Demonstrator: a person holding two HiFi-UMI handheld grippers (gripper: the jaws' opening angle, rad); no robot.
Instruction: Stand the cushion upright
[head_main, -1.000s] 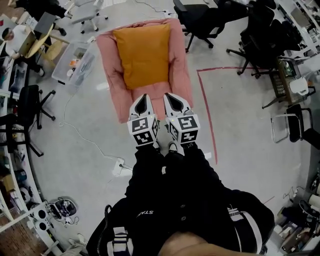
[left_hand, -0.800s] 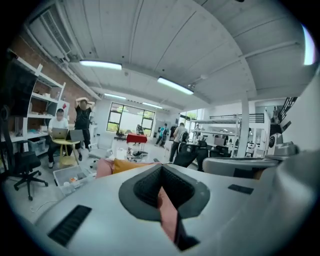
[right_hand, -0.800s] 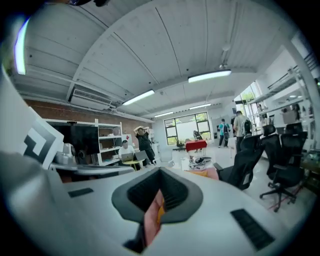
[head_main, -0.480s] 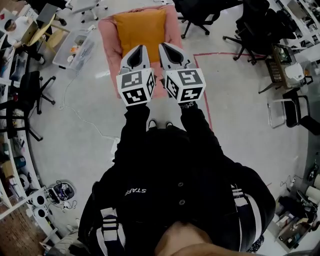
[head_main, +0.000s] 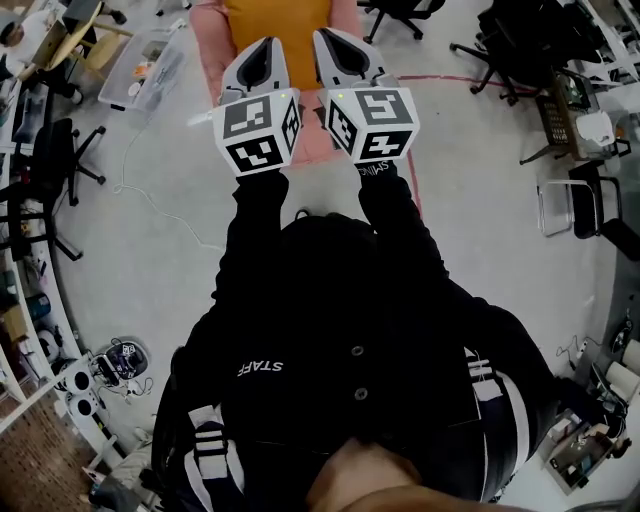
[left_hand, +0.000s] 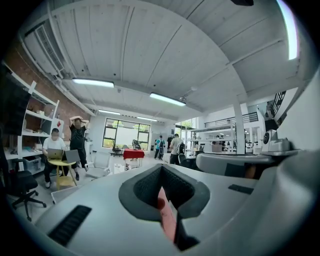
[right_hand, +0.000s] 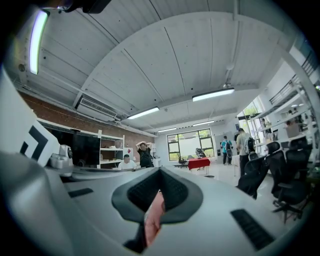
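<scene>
A large pink cushion (head_main: 311, 142) lies on the floor at the top of the head view, with an orange cushion (head_main: 290, 22) on it. My left gripper (head_main: 262, 47) and right gripper (head_main: 336, 40) are side by side above its near part, held level. Both are shut. In the left gripper view a strip of pink fabric (left_hand: 168, 221) sits pinched between the jaws of the left gripper (left_hand: 163, 200). The right gripper view shows the same pink fabric (right_hand: 151, 226) in the right gripper (right_hand: 155, 205). The cushion's far end is cut off by the frame.
A clear plastic box (head_main: 141, 66) stands left of the cushion. Office chairs (head_main: 520, 45) are at the right, another chair (head_main: 48, 170) at the left. Red tape (head_main: 450, 79) marks the floor and a white cable (head_main: 150, 200) runs across it. People (left_hand: 62, 147) are far off.
Both grippers have risen together, staying shut and side by side. The person has straightened up, and the cushions now lie nearer the top edge of the head view.
</scene>
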